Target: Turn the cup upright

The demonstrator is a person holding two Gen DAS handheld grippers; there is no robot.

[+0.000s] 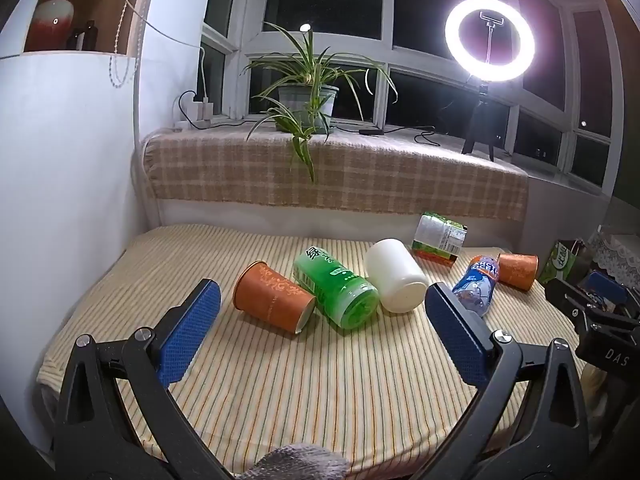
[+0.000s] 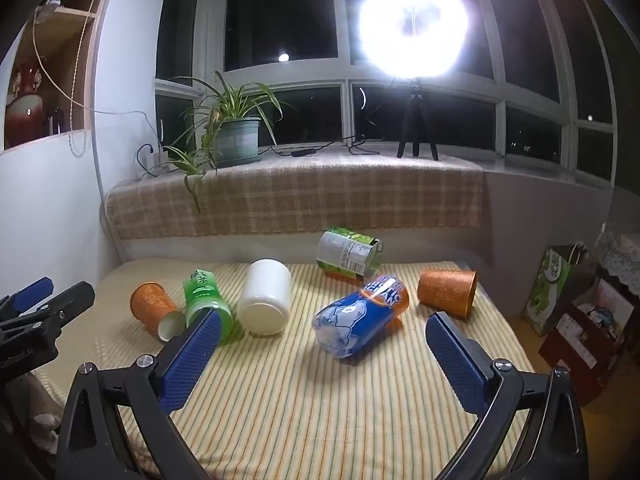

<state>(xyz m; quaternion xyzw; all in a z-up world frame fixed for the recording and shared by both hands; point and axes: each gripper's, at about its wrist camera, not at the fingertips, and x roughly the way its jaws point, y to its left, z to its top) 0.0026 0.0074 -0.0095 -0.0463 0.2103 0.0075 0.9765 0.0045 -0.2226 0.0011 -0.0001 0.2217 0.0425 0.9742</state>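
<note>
Several cups lie on their sides on a striped cloth table (image 1: 320, 380). An orange paper cup (image 1: 272, 297) lies at the left, a green cup (image 1: 336, 284) beside it, then a white cup (image 1: 396, 276), a blue printed cup (image 1: 476, 284) and a second orange cup (image 1: 518, 271). A green-labelled cup (image 1: 438, 238) lies at the back. My left gripper (image 1: 320, 312) is open and empty, just short of the orange and green cups. My right gripper (image 2: 324, 344) is open and empty, just short of the blue cup (image 2: 360, 316).
A plaid-covered ledge (image 1: 340, 168) behind the table holds a potted plant (image 1: 308, 100), cables and a bright ring light on a tripod (image 1: 486, 80). Green bags and boxes (image 2: 568, 312) stand on the floor at the right. A white wall (image 1: 60, 160) is at the left.
</note>
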